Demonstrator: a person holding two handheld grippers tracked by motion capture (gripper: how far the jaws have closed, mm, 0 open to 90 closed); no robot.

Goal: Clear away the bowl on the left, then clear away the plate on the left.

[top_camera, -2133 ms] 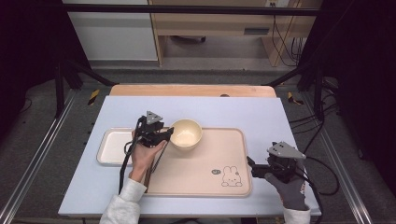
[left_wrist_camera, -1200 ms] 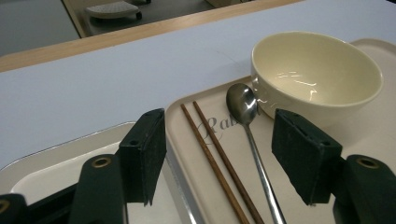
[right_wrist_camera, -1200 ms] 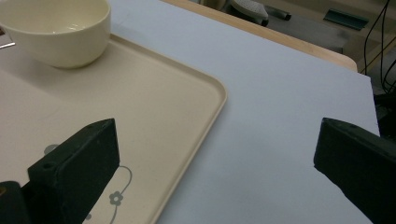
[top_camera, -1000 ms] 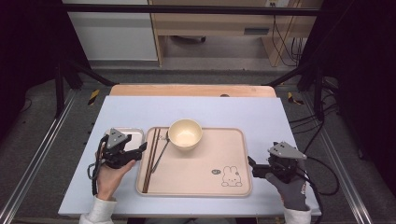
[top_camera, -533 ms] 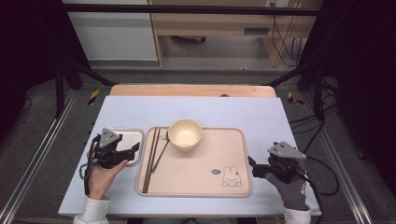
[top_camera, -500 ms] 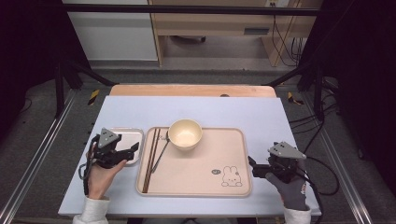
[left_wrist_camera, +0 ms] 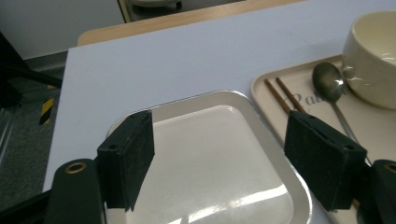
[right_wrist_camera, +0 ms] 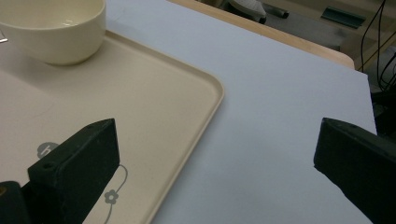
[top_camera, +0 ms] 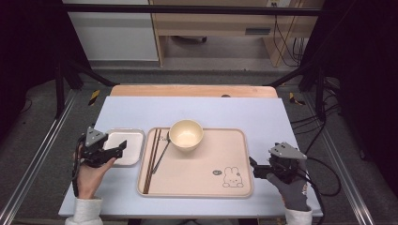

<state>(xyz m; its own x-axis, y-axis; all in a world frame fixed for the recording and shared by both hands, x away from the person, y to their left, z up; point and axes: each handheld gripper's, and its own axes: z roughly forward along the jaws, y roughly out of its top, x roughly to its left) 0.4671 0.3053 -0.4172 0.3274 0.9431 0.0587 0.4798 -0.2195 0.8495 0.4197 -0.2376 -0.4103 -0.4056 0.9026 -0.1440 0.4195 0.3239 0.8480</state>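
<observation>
- The left gripper (top_camera: 114, 151) hangs near the left edge of the table (top_camera: 197, 110), its jaws spread wide and pinching nothing.
- In the left gripper view those jaws straddle a small square metal tray (left_wrist_camera: 205, 154), one over its left rim and the other over its right rim; whether they touch it cannot be told.
- The metal tray lies flat on the table towards the left edge, just beside the left rim of the beige serving tray (top_camera: 202, 180), with a thin strip of table between them.
- A pair of brown chopsticks (top_camera: 152, 159) lies along the serving tray's left side, and a metal spoon (top_camera: 163, 151) rests just right of them, its bowl pointing towards the far edge.
- A cream bowl (top_camera: 186, 134) stands upright on the far part of the serving tray, just beside the spoon's bowl.
- A rabbit drawing (top_camera: 230, 177) marks the serving tray's near right corner.
- The right gripper (top_camera: 254, 168) is held near the table's near right corner, just off that corner of the serving tray; its jaws are spread wide and hold nothing.
</observation>
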